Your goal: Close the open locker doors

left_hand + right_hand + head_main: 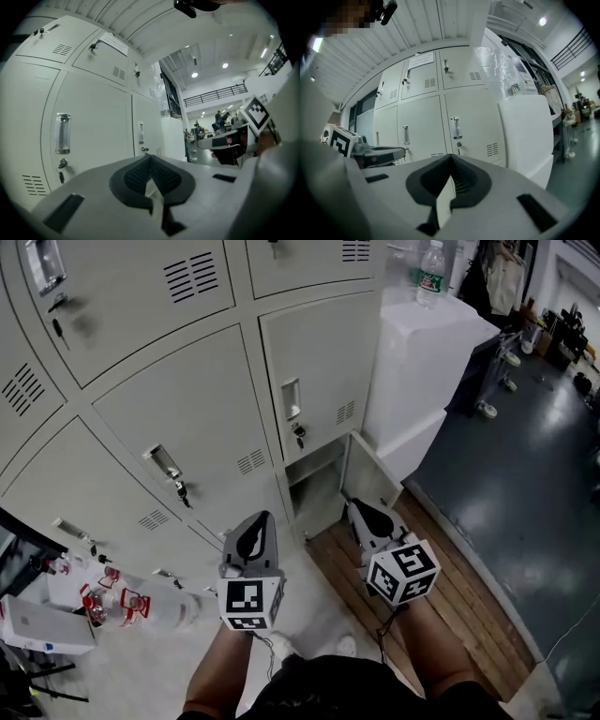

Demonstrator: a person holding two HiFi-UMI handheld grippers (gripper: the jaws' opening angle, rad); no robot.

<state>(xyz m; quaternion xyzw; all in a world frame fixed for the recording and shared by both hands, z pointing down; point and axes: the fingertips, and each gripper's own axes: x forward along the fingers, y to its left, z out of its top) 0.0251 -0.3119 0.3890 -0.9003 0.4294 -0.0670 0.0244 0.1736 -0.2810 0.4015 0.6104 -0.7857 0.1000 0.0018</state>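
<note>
A wall of grey lockers (169, 409) fills the head view. At the bottom right one compartment (314, 491) stands open, its door (375, 470) swung out to the right. The doors above it (319, 371) and to its left are closed, with keys in their locks. My left gripper (255, 519) is shut and empty, held low in front of the closed lower lockers. My right gripper (356, 507) is shut and empty too, just in front of the open door's lower edge. Closed locker doors (89, 136) (464, 126) lie ahead of both shut gripper tips (150, 156) (451, 156).
A white cabinet (422, 362) stands right of the lockers with a water bottle (431, 273) on top. Wooden boards (459, 587) run under the open locker, beside a dark floor (525, 474). Bottles with red labels (112, 604) and a white box (42, 624) lie at lower left.
</note>
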